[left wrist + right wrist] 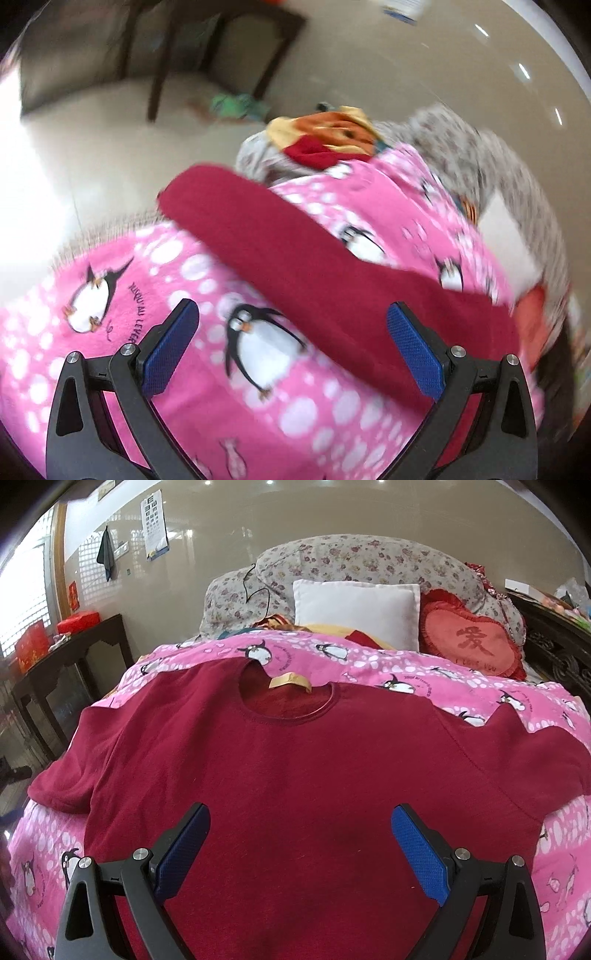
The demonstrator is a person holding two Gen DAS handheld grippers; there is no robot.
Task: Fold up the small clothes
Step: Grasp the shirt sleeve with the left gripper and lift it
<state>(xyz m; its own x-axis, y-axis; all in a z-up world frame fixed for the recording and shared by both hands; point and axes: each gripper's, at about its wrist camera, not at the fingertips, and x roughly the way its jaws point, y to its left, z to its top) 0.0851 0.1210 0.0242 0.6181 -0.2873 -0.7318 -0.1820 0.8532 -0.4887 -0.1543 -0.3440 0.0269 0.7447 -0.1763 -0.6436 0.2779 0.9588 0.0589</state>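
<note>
The bed's pink penguin blanket [424, 672] serves as the folding surface, so the dark red shirt [295, 775] lies spread flat on it, front up, collar toward the pillows and sleeves out, ready for a first fold. One sleeve [295, 251] crosses the left wrist view. The right gripper [301, 849] and left gripper [291, 343] hover above, jaws wide apart, grasping nothing

Your way over the dark red shirt [295, 775] looks open; beyond its collar the white pillow [356, 611], heart cushion [476, 642] and floral bedding [362, 559] block you.
</note>
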